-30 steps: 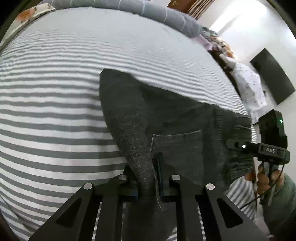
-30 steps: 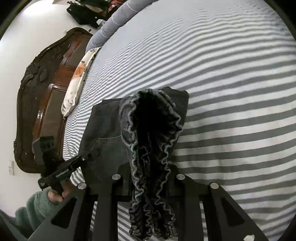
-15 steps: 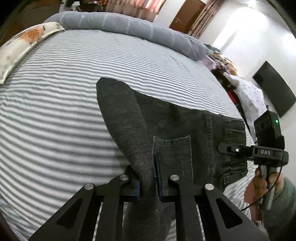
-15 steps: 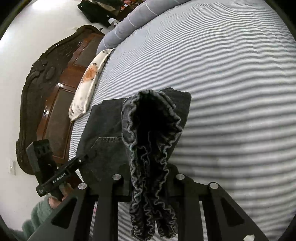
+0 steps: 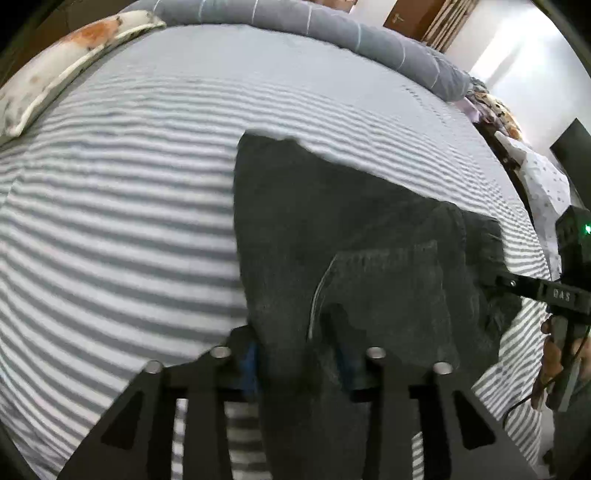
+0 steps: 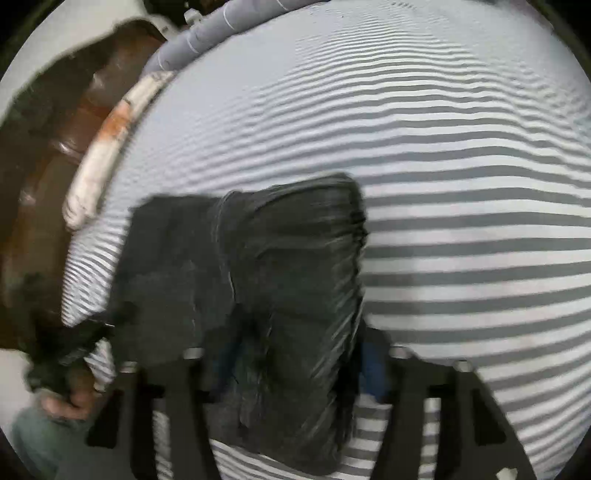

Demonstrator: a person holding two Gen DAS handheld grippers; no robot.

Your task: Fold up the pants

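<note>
Both grippers are letting go: the left gripper (image 5: 295, 363) has just been opening its jaws, with a fold of the dark pants (image 5: 351, 236) lying loose between them, and the right gripper (image 6: 291, 354) has likewise just been spreading, the gathered waistband (image 6: 314, 258) sitting slack in the gap rather than pinched. The pants are lying folded on the striped bedsheet (image 5: 110, 206), directly ahead of and under both tools, their long axis running across from one gripper to the other. Each hand is working its own end, so neither is nearer overall. Beyond the sheet, a pillow (image 5: 74, 55) and a grey bolster (image 5: 295, 22) are lining the far edge, well apart from the cloth.
</note>
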